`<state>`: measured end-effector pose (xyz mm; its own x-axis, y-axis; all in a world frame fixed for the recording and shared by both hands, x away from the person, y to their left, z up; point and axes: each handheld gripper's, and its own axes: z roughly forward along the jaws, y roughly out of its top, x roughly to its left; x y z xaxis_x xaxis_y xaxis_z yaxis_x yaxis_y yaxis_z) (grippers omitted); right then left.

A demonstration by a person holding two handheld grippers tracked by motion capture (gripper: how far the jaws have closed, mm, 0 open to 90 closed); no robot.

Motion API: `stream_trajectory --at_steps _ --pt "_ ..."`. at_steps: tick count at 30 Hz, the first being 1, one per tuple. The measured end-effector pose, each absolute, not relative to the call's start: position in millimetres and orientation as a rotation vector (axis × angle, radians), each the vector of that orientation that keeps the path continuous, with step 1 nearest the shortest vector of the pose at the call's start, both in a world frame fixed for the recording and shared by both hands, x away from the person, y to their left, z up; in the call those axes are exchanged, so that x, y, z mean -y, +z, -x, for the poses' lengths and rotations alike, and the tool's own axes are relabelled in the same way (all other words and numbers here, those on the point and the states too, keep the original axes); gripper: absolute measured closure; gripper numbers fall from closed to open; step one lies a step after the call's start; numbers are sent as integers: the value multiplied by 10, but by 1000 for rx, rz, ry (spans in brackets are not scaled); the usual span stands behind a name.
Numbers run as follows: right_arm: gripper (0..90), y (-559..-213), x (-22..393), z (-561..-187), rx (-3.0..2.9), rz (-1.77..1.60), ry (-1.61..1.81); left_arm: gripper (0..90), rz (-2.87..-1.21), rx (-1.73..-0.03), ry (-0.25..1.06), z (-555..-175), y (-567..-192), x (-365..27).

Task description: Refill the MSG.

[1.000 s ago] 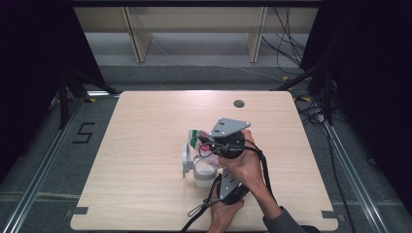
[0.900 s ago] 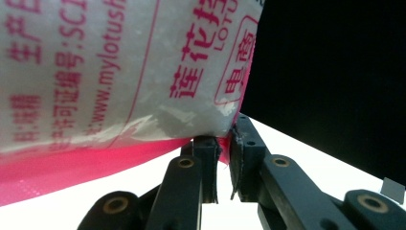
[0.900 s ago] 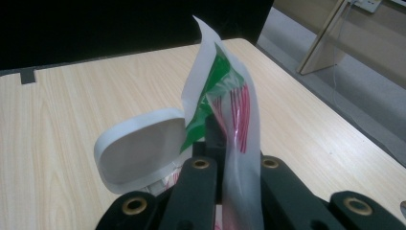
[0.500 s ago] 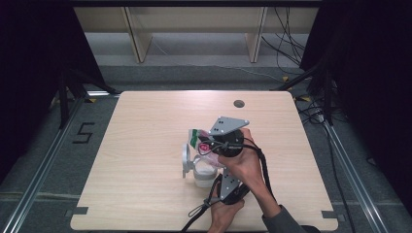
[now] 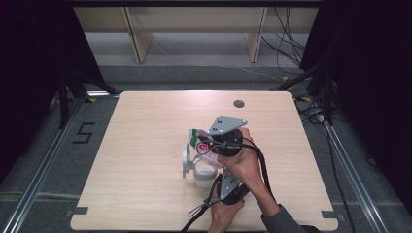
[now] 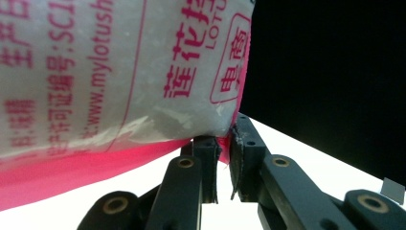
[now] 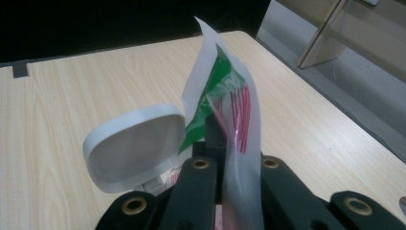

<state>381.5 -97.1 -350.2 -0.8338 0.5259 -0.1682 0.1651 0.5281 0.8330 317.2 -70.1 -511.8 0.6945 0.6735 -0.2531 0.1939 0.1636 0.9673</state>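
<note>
A white plastic bag [image 5: 198, 140] with pink print and a green patch hangs over a small white container [image 5: 204, 175] whose hinged lid [image 5: 186, 160] stands open. My right gripper [image 5: 210, 145], with the grey plate on top, is shut on the bag's upper edge; the right gripper view has the bag [image 7: 231, 98] pinched between the jaws, with the lid [image 7: 134, 146] just beyond. My left gripper [image 5: 222, 180] sits lower, near the table's front. The left gripper view has its jaws shut on a bottom corner of the bag [image 6: 119, 72], at the pink seam.
The light wooden table [image 5: 145, 126] has a round dark cable hole [image 5: 238, 103] near its far edge. Black cables [image 5: 201, 211] trail from the grippers off the front edge. Wooden shelf legs [image 5: 138, 39] stand on the floor beyond the table.
</note>
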Motion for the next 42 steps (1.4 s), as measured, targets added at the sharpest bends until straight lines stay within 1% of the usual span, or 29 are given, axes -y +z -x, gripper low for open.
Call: stream_trajectory --at_steps 5,6,12,25,42 --pt "900 -3493 970 -3816 -2374 -562 1233 818 -1392 -781 400 -3171 -5112 696" --pt "900 -3490 970 -3817 -2370 -557 1234 818 -1534 -742 464 -3187 -5110 596" --pt "900 -3486 952 -3814 -2374 -560 1223 818 -1506 -746 440 -3187 -5103 622" --pt "900 -3482 941 -3814 -2381 -567 1209 817 -1511 -740 465 -3177 -5102 624" --pt "900 -3476 939 -3812 -2382 -579 1214 818 -1511 -737 463 -3178 -5101 616"
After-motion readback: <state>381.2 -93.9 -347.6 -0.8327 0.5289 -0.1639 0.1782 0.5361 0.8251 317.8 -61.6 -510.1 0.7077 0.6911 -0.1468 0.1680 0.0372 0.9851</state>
